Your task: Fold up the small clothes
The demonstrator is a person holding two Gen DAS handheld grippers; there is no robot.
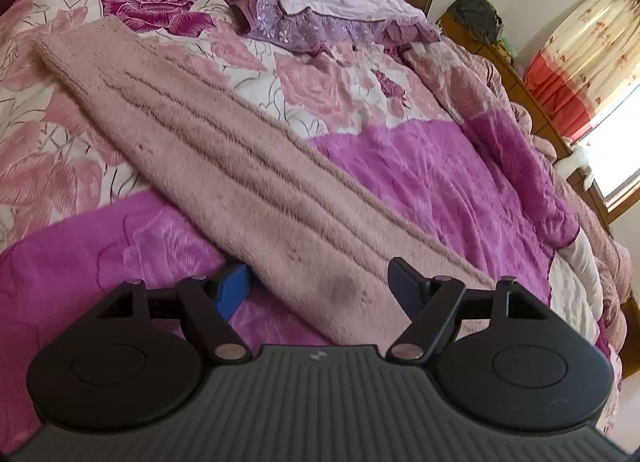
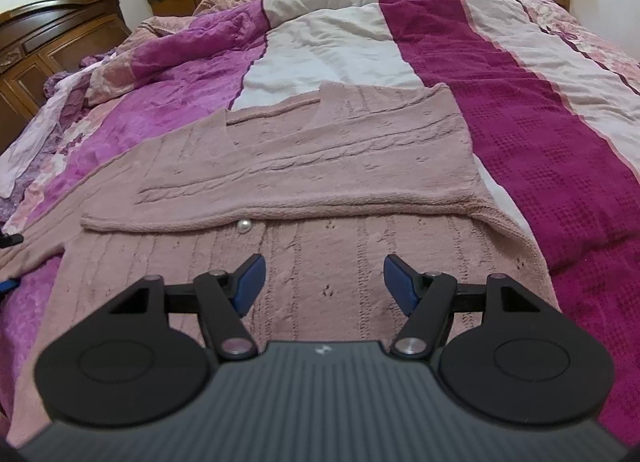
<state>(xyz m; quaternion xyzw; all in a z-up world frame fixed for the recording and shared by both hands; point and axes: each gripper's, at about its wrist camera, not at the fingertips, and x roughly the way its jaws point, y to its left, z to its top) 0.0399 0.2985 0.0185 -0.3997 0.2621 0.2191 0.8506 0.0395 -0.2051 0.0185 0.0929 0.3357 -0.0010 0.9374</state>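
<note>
Purple floral bedding (image 1: 420, 181) carries one pink knit cardigan (image 2: 304, 165); left gripper (image 1: 320, 286) and right gripper (image 2: 324, 282) hover above it, both spread wide, empty.

We see each hand-held gripper (image 1: 320, 286) (image 2: 324, 282) with ribbed grey body, black disc-shaped linkages, silver pivot screws and blue finger pads (image 2: 252, 282).

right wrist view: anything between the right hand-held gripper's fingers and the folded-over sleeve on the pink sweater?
Only the pink sweater's own knit, plus one pearl button at the folded sleeve's edge. The right hand-held gripper is open above it, as the right wrist view shows.
</note>
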